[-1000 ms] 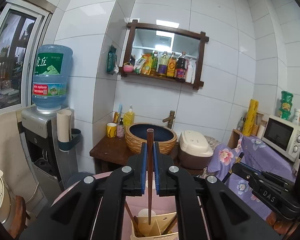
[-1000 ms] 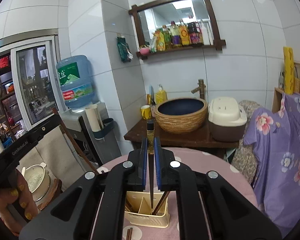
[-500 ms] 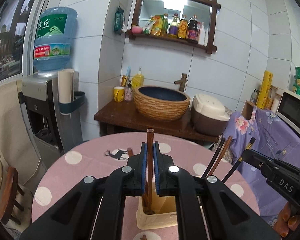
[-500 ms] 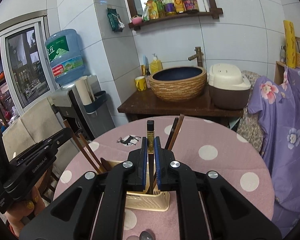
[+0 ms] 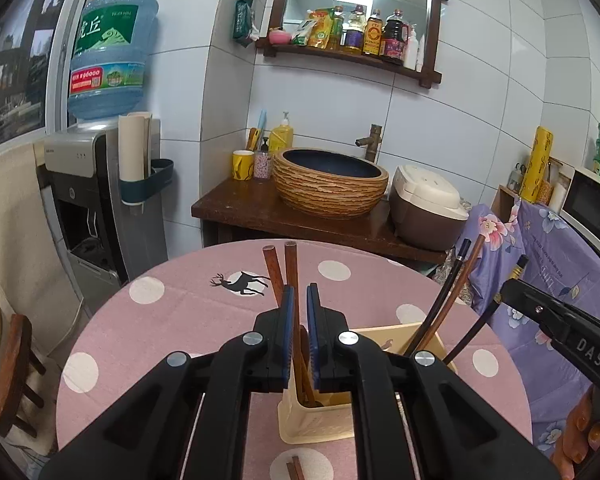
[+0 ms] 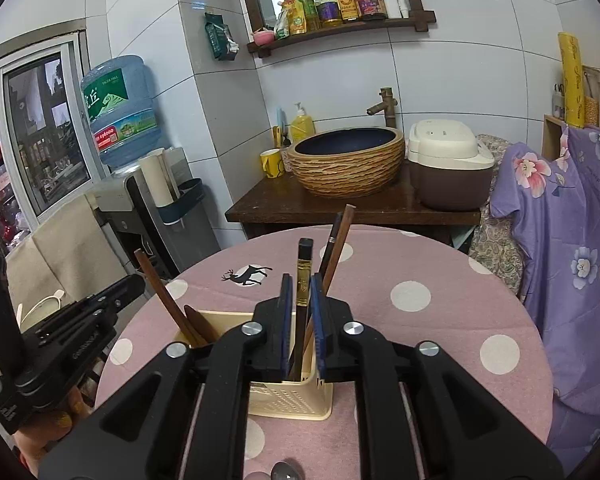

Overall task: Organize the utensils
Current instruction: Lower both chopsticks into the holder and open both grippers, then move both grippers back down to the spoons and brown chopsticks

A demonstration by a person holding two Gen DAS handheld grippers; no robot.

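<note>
Both pairs of jaws are opening: my left gripper (image 5: 298,312) loosens around a brown wooden chopstick (image 5: 291,276), my right gripper (image 6: 299,304) around a black chopstick with a gold band (image 6: 303,276). A second ago I held both sticks high above the cream utensil basket (image 6: 292,398); now their lower ends sit inside it, just below my jaws on the pink dotted tabletop (image 6: 420,320). I judge both are as good as delivered; more utensils lie on the tabletop beneath me.
</note>
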